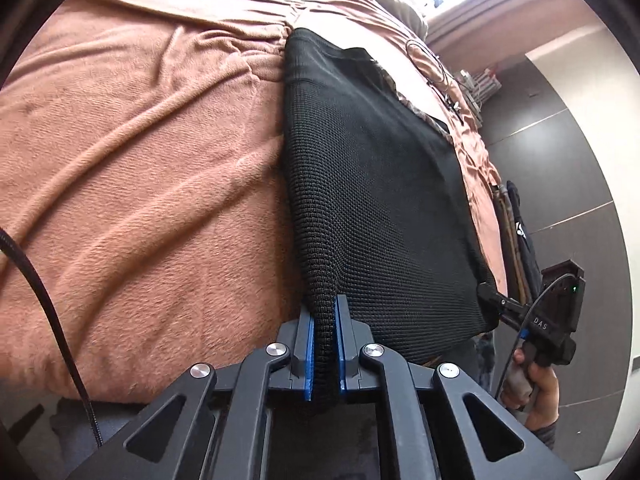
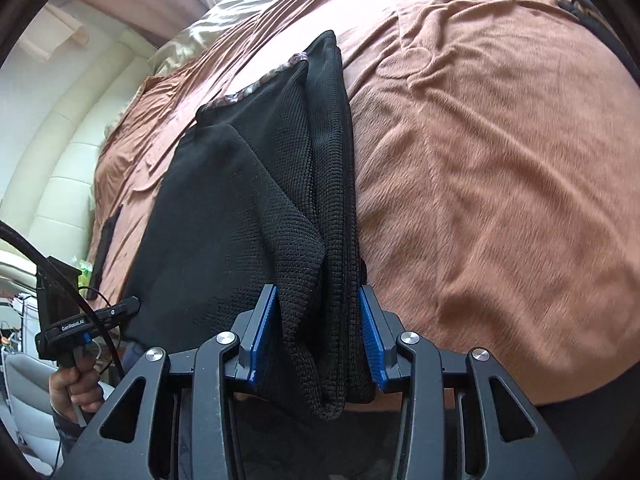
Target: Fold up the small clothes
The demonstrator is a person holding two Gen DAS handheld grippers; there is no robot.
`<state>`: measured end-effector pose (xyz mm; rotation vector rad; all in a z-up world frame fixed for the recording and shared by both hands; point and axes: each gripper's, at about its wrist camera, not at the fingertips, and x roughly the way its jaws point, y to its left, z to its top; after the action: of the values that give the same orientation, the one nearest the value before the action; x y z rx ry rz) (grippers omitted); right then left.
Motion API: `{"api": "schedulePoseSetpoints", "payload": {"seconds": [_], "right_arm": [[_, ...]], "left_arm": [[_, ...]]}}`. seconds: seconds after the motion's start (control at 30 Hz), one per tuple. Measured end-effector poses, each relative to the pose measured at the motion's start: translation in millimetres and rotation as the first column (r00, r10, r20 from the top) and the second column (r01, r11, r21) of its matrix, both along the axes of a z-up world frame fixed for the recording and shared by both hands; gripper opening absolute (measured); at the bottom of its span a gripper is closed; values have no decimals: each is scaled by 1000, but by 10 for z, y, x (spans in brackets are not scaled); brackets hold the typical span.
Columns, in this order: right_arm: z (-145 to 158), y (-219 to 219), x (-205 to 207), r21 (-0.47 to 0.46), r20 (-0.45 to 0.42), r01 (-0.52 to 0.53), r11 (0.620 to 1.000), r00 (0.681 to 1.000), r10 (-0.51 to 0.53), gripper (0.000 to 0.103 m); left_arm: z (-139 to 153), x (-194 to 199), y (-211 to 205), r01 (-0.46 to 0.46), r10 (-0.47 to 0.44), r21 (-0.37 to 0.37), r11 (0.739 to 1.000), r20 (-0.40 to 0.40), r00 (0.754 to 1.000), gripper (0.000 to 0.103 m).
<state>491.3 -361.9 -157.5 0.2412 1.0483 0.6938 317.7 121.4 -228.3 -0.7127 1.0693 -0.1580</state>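
A black, coarse-knit garment with a patterned trim at its far edge [image 1: 376, 184] is seen spread on a rust-brown plush blanket [image 1: 132, 184] that covers the bed. Its near hem is gripped at both corners. The left gripper [image 1: 324, 336] is clenched tight on a thin pinch of knit at one near corner, the blue pads almost meeting through the cloth. The right gripper [image 2: 318, 344] is closed on a thicker, bunched fold of the same garment at the other near corner, so its jaws are held wider apart by the fabric between them.

In the right wrist view, one side of the garment is already seen turned in over the body as a long flap. The garment's long axis is laid straight away from both tools, from the held hem towards the trimmed far edge. Both hands are placed at the near end, roughly level with each other, and neither is clearly nearer to the far edge.

The coming move is judged to turn on that axis: the held hem would probably be lifted and carried forward along it, onto the far half. Uneven travel of the two corners could leave the fold skewed.
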Motion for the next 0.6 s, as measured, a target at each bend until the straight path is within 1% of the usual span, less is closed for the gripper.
{"api": "schedulePoseSetpoints", "payload": {"seconds": [0.13,0.4,0.6], "right_arm": [[-49,57,-72,19,-7,-17,1000,1000,17,31],[-118,276,-175,37,-13,-79,996,997,80,31],[-170,438,-220,52,-16,-122,991,992,123,31]], "left_arm": [[42,-65,86,-7,7,-2,1000,9,1000,8],[117,-363,251,-35,35,32,999,9,999,8],[142,-572,406,-63,63,36,997,11,998,8]]}}
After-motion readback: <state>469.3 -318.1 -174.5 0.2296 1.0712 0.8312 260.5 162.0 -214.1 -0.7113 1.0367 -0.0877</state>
